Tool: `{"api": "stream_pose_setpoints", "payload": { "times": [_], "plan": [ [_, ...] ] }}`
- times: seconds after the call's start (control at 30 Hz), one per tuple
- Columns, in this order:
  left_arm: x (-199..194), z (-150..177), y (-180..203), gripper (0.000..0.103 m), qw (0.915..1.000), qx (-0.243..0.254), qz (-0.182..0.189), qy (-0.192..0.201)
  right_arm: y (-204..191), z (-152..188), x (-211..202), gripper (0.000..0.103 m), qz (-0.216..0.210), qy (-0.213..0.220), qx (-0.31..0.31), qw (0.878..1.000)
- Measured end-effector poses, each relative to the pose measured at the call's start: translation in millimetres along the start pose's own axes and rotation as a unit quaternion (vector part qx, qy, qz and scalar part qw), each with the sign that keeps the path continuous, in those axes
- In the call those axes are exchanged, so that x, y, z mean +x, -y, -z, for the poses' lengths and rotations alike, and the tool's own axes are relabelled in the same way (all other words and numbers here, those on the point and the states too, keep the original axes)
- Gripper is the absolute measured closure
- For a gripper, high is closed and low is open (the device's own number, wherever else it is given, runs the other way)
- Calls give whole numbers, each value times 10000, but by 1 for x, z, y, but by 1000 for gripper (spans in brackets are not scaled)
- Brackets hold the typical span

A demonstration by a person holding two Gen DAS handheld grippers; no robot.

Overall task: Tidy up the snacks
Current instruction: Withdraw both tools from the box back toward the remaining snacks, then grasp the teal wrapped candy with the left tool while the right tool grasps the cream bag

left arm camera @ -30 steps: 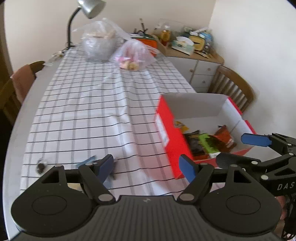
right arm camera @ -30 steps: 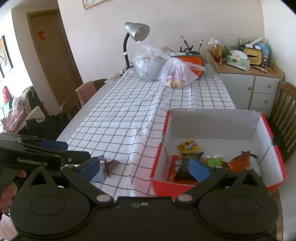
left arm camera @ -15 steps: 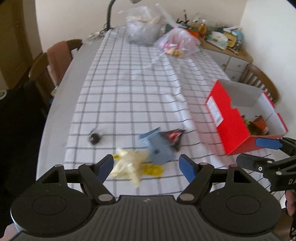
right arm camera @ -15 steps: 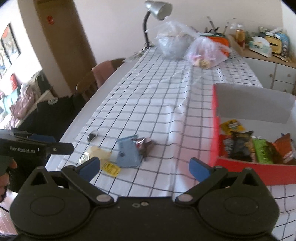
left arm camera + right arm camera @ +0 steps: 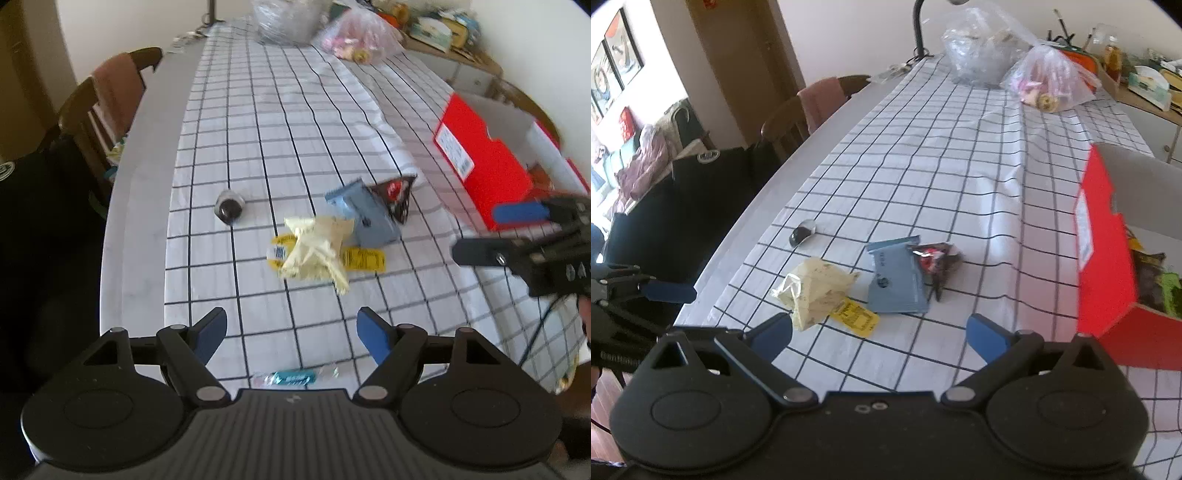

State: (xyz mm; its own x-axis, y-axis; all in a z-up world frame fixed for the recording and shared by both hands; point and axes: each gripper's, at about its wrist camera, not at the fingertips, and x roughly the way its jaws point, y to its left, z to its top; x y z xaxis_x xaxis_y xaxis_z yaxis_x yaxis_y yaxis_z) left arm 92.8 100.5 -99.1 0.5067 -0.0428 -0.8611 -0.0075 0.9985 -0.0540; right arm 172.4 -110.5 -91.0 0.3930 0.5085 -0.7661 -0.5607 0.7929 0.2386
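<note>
While both grippers hang above the table's near edge, neither holds anything: the left gripper (image 5: 291, 332) has its jaws spread wide over bare checked tablecloth (image 5: 295, 122), and the right gripper (image 5: 879, 328) is just as wide, its blue tips framing the loose snacks.

Those snacks lie together toward the near left corner of the cloth. A pale yellow crumpled packet (image 5: 317, 247) sits on a yellow wrapper (image 5: 364, 258) that only partly shows from beneath it. Just beside them a blue pouch (image 5: 369, 218) touches a dark triangular packet with red print (image 5: 395, 194); the print is too small to read. A small dark round sweet (image 5: 229, 207) lies apart, close to the left edge of the cloth. At the near edge a teal wrapped candy (image 5: 291, 377) is half hidden behind the left gripper's body.

Near the right edge stands the red box (image 5: 1104, 251), cut off by the frame; in the right wrist view a few dark and green packets (image 5: 1160, 280) show inside, blurred. Two clear plastic bags (image 5: 982, 48) sit at the far end, their contents hard to make out.
</note>
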Motion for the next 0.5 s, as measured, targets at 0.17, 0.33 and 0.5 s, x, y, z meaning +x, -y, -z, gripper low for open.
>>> {"api": "stream_pose_setpoints", "payload": {
  "times": [0.17,0.33,0.5],
  "plan": [
    [8,12,-6,31,9987,469,157,-106,-16,-4,19,4,-49,-120,-82,9999],
    [17,22,-8,41,9915,1186,388,-378,-30,-10,39,4,-41,-285,11,9996],
    [20,32,0,41,9773,1966,590,-517,-46,-24,63,5,131,-457,219,9986]
  ]
}}
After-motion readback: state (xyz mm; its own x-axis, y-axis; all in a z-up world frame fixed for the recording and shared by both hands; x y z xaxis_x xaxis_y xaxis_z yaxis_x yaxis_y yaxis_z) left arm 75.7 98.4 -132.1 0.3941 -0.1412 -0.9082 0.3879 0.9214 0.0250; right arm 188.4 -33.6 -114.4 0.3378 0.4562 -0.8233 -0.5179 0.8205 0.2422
